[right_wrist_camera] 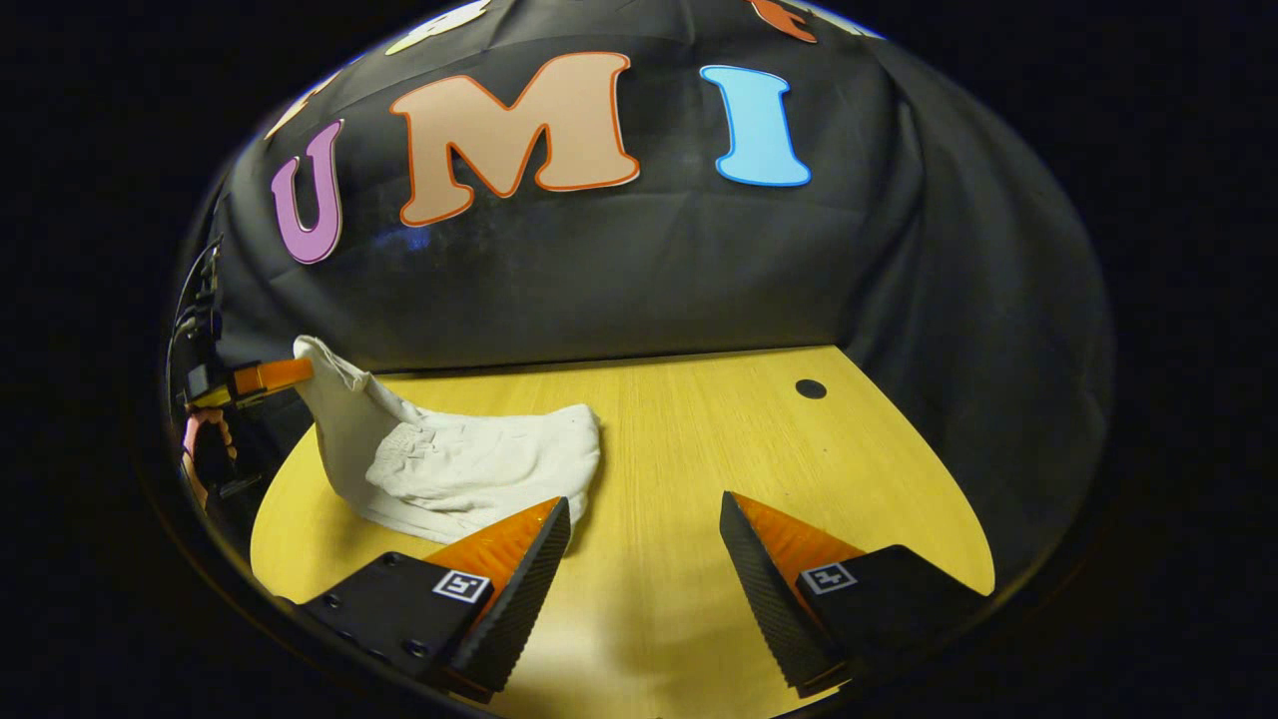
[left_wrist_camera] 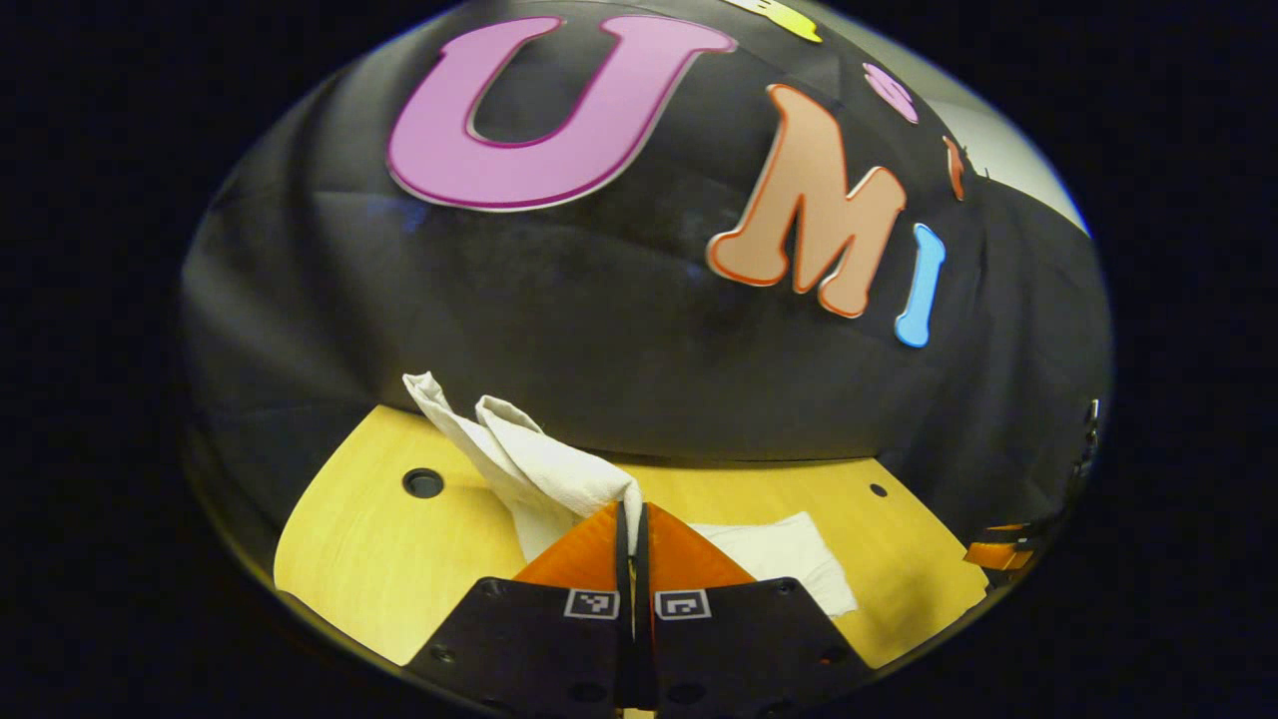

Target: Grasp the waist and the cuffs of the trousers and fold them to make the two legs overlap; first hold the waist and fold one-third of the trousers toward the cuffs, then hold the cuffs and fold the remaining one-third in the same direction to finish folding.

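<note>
The white trousers [right_wrist_camera: 459,464] lie bunched on the left part of the wooden table [right_wrist_camera: 699,429]. One end of them is lifted off the table. My left gripper [left_wrist_camera: 633,509] is shut on that raised cloth, and the trousers [left_wrist_camera: 539,469] rise in a fold to the left of its fingers. From the right gripper view, the left gripper [right_wrist_camera: 270,376] holds the raised end at the far left, with a hand [right_wrist_camera: 200,439] behind it. My right gripper [right_wrist_camera: 644,509] stands open over bare table, just right of the trousers, with nothing between its fingers.
The table [left_wrist_camera: 379,539] has a round hole [left_wrist_camera: 423,483] near its left side and another hole [right_wrist_camera: 810,388] at the far right. The black cloth wall closes off the back edge. The right gripper [left_wrist_camera: 998,549] sits at the table's right edge in the left gripper view.
</note>
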Demonstrator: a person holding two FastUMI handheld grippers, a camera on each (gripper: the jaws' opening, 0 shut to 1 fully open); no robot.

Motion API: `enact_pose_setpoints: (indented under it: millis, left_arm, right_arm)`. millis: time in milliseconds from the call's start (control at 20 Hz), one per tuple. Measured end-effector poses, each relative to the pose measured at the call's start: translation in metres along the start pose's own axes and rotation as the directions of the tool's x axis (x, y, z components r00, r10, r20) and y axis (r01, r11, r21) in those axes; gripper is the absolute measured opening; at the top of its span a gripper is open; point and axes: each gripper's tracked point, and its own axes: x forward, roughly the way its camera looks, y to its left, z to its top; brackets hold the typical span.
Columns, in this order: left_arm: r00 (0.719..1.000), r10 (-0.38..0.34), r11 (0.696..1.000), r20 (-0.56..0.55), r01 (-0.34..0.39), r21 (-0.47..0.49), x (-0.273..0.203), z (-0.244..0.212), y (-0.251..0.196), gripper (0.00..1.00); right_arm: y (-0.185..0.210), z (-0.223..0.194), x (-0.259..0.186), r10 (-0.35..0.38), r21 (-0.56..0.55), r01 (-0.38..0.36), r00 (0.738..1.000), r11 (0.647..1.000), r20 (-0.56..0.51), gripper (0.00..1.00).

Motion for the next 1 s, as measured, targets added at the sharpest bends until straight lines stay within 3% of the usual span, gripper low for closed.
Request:
enact_pose_setpoints:
  millis: [200,250,450,650,700,1000]
  left_arm:
    - [0.998,-0.064,0.996,-0.012,0.064,0.063,0.011,0.000,-0.073,0.00]
    - [0.997,-0.078,0.994,-0.024,0.079,0.072,0.015,-0.005,-0.091,0.00]
    - [0.991,-0.111,0.986,-0.073,0.120,0.119,0.026,-0.040,-0.141,0.00]
    - [0.976,-0.119,0.983,-0.180,0.141,0.115,0.037,-0.103,-0.170,0.00]
    - [0.972,-0.107,0.984,-0.207,0.134,0.120,0.039,-0.119,-0.174,0.00]
    - [0.934,-0.069,0.973,-0.351,0.140,0.183,0.060,-0.185,-0.187,0.00]
  right_arm:
    - [-0.028,-0.008,-0.004,0.006,0.015,-0.006,1.000,1.000,-0.007,0.93]
    - [-0.033,-0.009,-0.004,0.008,0.018,-0.008,1.000,1.000,-0.008,0.97]
    - [-0.047,-0.012,-0.003,0.020,0.052,-0.020,1.000,0.998,-0.001,0.93]
    - [-0.054,-0.019,-0.004,0.027,0.068,-0.026,1.000,0.997,-0.012,0.93]
    - [-0.056,-0.021,-0.005,0.028,0.067,-0.027,1.000,0.997,-0.015,0.97]
    - [-0.064,-0.032,-0.011,0.033,0.070,-0.031,0.999,0.997,-0.031,0.93]
